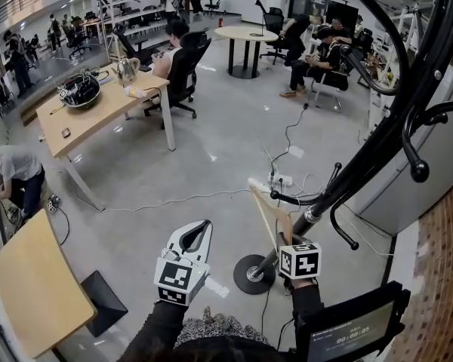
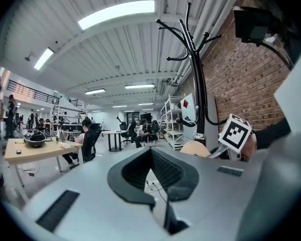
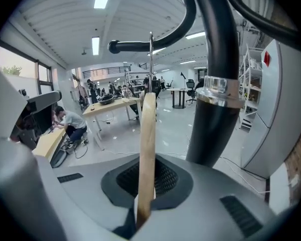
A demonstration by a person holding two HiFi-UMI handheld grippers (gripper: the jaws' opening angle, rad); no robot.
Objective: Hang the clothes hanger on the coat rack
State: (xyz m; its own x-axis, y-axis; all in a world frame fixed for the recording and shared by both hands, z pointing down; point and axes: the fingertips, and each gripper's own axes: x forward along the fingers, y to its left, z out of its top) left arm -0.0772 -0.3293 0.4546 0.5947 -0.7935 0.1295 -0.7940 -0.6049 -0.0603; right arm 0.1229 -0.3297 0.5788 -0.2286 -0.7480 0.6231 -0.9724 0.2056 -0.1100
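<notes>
While the right gripper (image 1: 284, 238) has its jaws clamped tight on the wooden clothes hanger (image 1: 267, 208), the left gripper (image 1: 202, 231) is pinched closed with nothing in it, hanging over the grey floor (image 1: 211, 127) off to the side. From the head view, the hanger sits just left of the black coat rack (image 1: 351, 176) pole, up above the rack's round base (image 1: 251, 274). Over in the right gripper view, the hanger (image 3: 146, 144) stands upright and edge-on between the pads, and its thin metal hook (image 3: 150, 59) runs up across one curved rack arm (image 3: 140, 46) with a knob on its end. Honestly can't tell if the hook touches that arm. The pole (image 3: 218, 84) stands just right of the hanger, not touching it.
</notes>
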